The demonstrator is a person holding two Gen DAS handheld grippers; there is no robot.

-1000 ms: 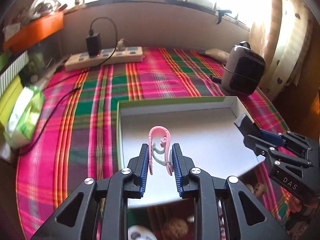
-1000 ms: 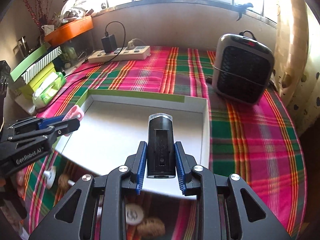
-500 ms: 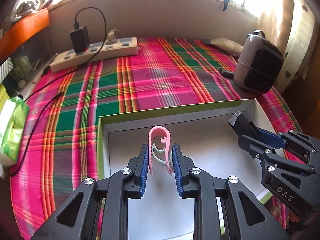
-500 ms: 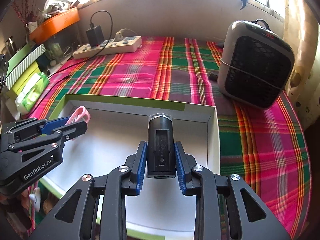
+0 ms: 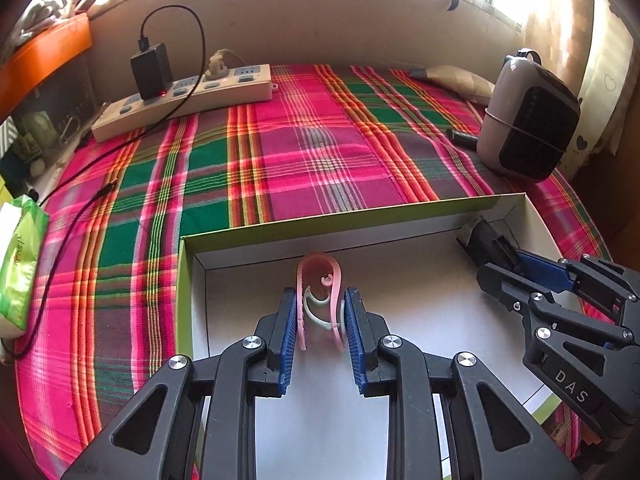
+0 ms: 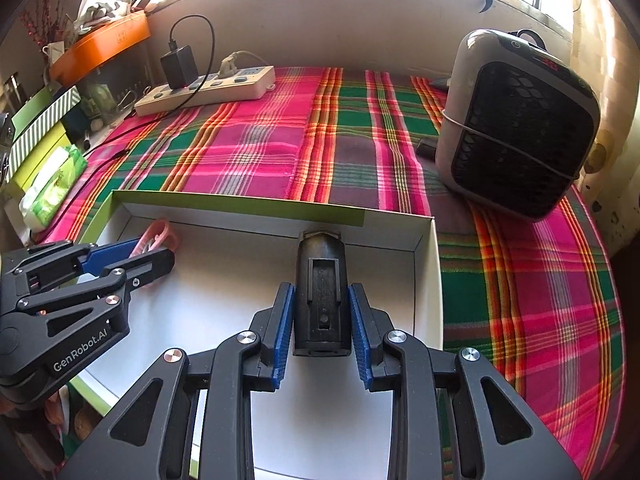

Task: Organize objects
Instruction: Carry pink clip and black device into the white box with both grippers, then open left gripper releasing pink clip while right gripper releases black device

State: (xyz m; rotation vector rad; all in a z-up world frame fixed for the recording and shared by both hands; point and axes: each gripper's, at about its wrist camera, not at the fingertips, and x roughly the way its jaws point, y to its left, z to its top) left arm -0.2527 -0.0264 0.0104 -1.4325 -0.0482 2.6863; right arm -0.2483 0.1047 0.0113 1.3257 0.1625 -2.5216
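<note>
Two grippers are in view, each holding one item over one shallow box [image 5: 384, 222] with a white inside and green outer walls, which sits on a table covered by one plaid cloth [image 5: 320, 152] in pink, green and orange. The left gripper [image 5: 320, 320] has its blue-padded fingers [image 5: 289, 324] clenched on one pink clip [image 5: 319, 280], a looped plastic piece with a pale green curved part inside it; the clip stands upright between the pads, near the box's far left corner. The right gripper [image 6: 322, 320] has its fingers [image 6: 283, 322] grasping one black oblong device [image 6: 320, 292], held upright with its top near the box's far wall, toward the right corner. Whether either item touches the box floor cannot be told. Writing read: "GenRobot.AI" on the left gripper's body as seen from the right wrist view, and "DAS" on the right gripper's body as seen from the left wrist view. Elsewhere on the cloth stand one white power strip [image 5: 188, 98] carrying one black charger [image 5: 151, 70] with a cord, and one grey heater [image 6: 516, 124] with a black grille at the right. One green tissue pack [image 5: 20, 264] lies at the left edge; its printing is too small to read. One orange tray [image 6: 102, 46] sits on the shelf at the back left.
</note>
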